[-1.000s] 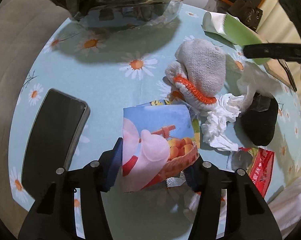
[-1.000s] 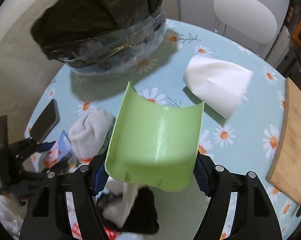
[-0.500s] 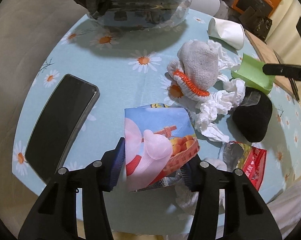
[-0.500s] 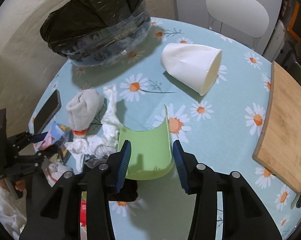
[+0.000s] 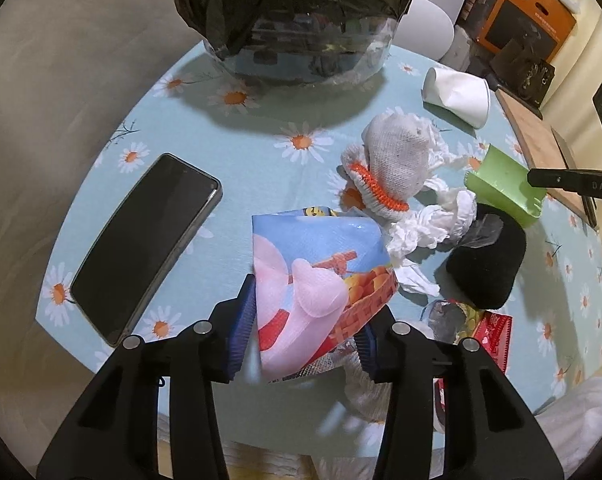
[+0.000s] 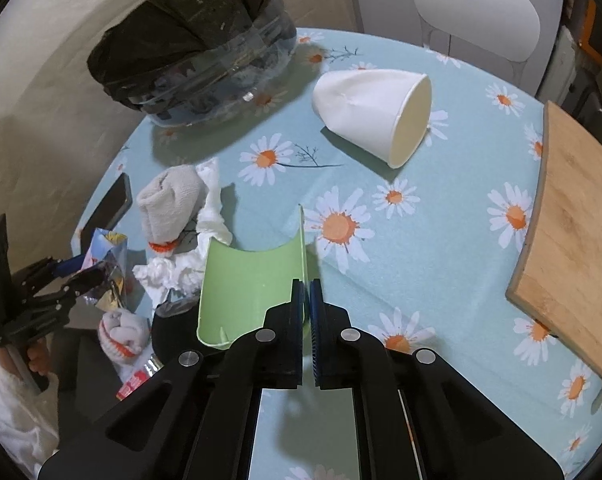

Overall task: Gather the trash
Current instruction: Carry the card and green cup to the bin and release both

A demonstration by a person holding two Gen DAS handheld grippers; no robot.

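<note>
My left gripper [image 5: 305,328] grips a colourful snack wrapper [image 5: 313,264] just above the daisy tablecloth [image 5: 261,140]; its jaws are closing, pads pressed on the wrapper's sides. My right gripper [image 6: 305,304] is shut, pinching the right edge of a curved green plastic piece [image 6: 245,284]. That piece rests against crumpled white tissue [image 6: 173,272]. A bin lined with a black bag [image 5: 293,20] stands at the table's far side. A white paper cup [image 6: 373,116] lies on its side. A red wrapper [image 5: 493,336] lies near the front edge.
A phone [image 5: 141,248] lies left of the wrapper. A grey sock with an orange cuff [image 5: 397,156] and a black sock [image 5: 489,264] sit among the tissue. A wooden board [image 6: 573,232] lies on the table's right. A white chair [image 6: 477,20] stands behind.
The right jaws went from wide around the green piece to shut on its right edge, and the piece now rests lower. The left gripper rose slightly with the wrapper, squeezing it narrower.
</note>
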